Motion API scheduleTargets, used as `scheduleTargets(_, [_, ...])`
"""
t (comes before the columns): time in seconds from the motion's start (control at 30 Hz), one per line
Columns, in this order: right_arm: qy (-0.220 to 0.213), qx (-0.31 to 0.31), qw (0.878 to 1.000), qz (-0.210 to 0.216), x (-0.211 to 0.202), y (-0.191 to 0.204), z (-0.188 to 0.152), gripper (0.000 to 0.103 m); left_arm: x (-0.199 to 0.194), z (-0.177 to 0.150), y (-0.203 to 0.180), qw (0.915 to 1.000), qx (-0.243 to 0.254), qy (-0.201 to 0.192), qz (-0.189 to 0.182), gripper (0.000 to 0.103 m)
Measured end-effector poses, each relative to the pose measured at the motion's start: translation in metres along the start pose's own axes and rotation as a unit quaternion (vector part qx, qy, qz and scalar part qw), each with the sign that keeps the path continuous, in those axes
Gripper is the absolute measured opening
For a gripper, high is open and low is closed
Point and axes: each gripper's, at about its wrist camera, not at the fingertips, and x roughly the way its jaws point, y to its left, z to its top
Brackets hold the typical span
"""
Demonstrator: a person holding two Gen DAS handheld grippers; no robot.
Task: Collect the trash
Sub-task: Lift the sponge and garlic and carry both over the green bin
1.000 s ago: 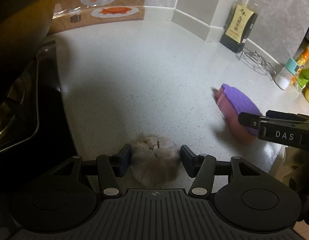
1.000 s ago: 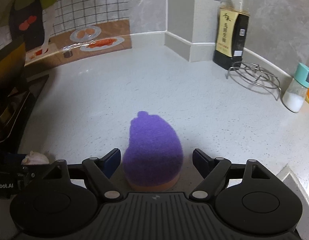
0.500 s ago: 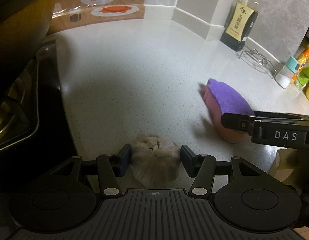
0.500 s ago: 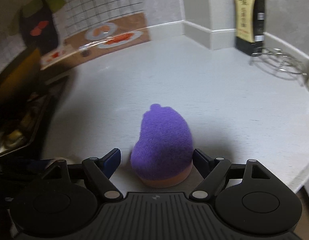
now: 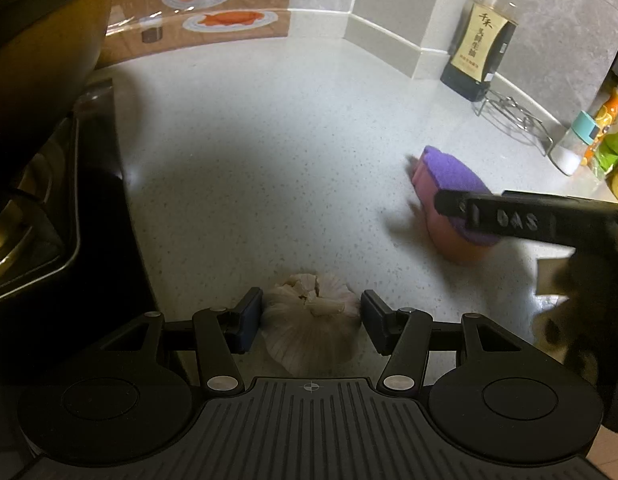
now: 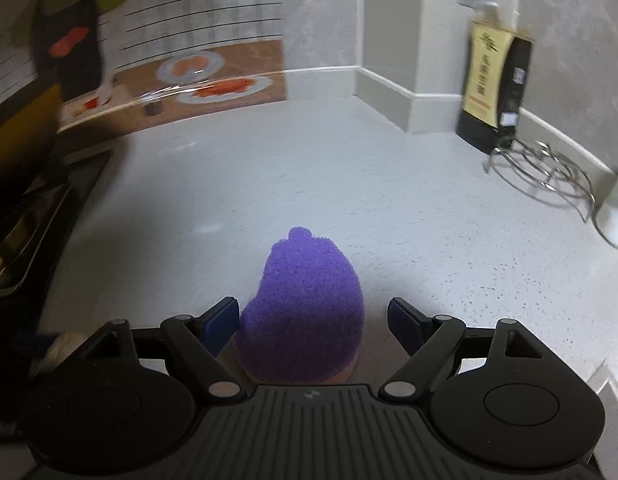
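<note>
Here the left claw (image 5: 311,314) is spread around a garlic bulb (image 5: 309,320) that lies on the speckled white worktop (image 5: 269,152); its left pad looks to be touching the bulb's papery skin, and the right pad stands just beside it. To the right, the right claw (image 6: 312,320) is likewise spread on either side of a purple-topped sponge (image 6: 303,308) with a pink underside, resting flat on the worktop; neither pad clearly presses it. In the left wrist view the same sponge (image 5: 449,196) sits well apart from the garlic. A dark sauce bottle (image 5: 479,56) stands at the back wall beside a wire trivet (image 5: 513,114).
</note>
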Motion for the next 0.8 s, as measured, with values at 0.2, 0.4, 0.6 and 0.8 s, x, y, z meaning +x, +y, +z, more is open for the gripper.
scheduleTargets(0.2, [-0.009, 0.023, 0.999, 0.02, 0.004, -0.003, 0.005, 0.082, -0.004, -0.004, 0.003, 1.0, -0.006, -0.005, -0.002, 0.059])
scheduleTargets(0.4, [-0.037, 0.006, 0.999, 0.014, -0.001, 0.004, 0.009, 0.089, -0.005, -0.004, 0.006, 0.9999, -0.008, -0.008, -0.005, 0.059])
scheduleTargets(0.6, [0.002, 0.013, 1.0, 0.006, 0.016, 0.001, 0.005, 0.086, -0.006, -0.006, 0.008, 0.9997, -0.019, -0.014, -0.011, 0.059])
scheduleTargets(0.8, [0.0, 0.012, 0.999, 0.032, -0.001, 0.003, -0.002, 0.068, -0.006, -0.005, 0.008, 0.9995, -0.024, -0.016, -0.012, 0.059])
